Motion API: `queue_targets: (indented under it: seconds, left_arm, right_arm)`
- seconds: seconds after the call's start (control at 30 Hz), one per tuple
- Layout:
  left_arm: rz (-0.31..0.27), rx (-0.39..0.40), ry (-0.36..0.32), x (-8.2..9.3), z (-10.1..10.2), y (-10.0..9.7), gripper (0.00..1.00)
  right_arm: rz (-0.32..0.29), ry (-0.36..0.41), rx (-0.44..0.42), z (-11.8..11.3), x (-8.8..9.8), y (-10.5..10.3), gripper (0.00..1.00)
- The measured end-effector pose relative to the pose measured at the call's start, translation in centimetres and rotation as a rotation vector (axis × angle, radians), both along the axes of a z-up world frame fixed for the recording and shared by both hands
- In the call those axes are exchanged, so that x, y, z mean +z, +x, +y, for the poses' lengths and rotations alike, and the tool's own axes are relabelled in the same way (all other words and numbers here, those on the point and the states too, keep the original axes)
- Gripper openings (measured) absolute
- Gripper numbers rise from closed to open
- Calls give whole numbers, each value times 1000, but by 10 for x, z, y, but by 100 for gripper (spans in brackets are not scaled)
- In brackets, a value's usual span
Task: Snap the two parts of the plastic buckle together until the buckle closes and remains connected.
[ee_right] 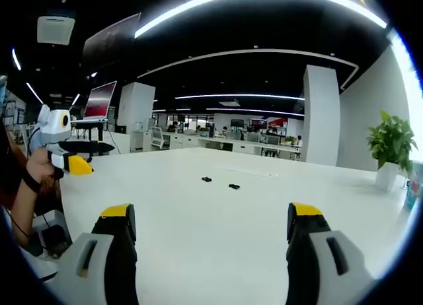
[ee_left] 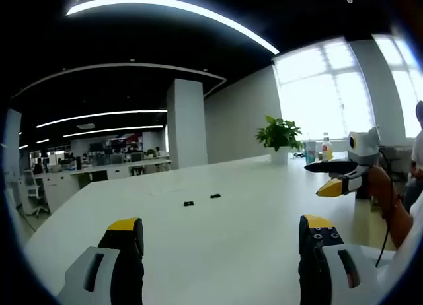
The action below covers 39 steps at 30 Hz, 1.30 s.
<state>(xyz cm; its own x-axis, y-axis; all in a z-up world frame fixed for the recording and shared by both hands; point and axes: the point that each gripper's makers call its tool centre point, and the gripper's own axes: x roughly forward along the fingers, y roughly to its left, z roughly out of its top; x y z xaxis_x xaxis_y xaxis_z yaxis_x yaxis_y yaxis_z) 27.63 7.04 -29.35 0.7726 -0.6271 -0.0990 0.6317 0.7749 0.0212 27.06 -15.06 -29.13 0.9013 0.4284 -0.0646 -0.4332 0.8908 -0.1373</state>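
nearest the lens, at the bottom of the left gripper view: left gripper (ee_left: 221, 236), black jaws tipped yellow, spread wide with nothing between them. same at the bottom of the right gripper view: right gripper (ee_right: 210, 222), jaws parted and empty. beyond both, a broad white table (ee_left: 251, 219) running toward the middle of each frame. at centre of the left gripper view, two small black plastic buckle parts, one (ee_left: 189, 203) a little left and lower, the other (ee_left: 215, 197) just right of it, lying apart and unjoined. in the right gripper view, seen as two dark specks just above centre (ee_right: 207, 179) and (ee_right: 233, 185). both grippers held well back and level, probably to keep both pieces in sight before reaching in. task judged not yet begun: no piece gripped. at right of the left gripper view, a green potted plant (ee_left: 280, 136) and bottles (ee_left: 326, 147) by the windows, well clear of the work.
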Motion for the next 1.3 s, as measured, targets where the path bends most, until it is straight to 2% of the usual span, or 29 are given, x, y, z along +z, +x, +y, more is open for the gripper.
queue_targets:
  seconds: [0.4, 0.6, 1.3]
  left_arm:
    - [-1, -2, -4, 1, 2, -1, 99]
    - [5, 3, -1, -1, 3, 0, 99]
    - [18, 11, -7, -5, 9, 3, 99]
  right_arm:
    - [-5, -1, 10, 4, 2, -1, 95]
    - [-4, 24, 27, 5, 2, -2, 95]
    - [-2, 13, 21, 3, 1, 0, 95]
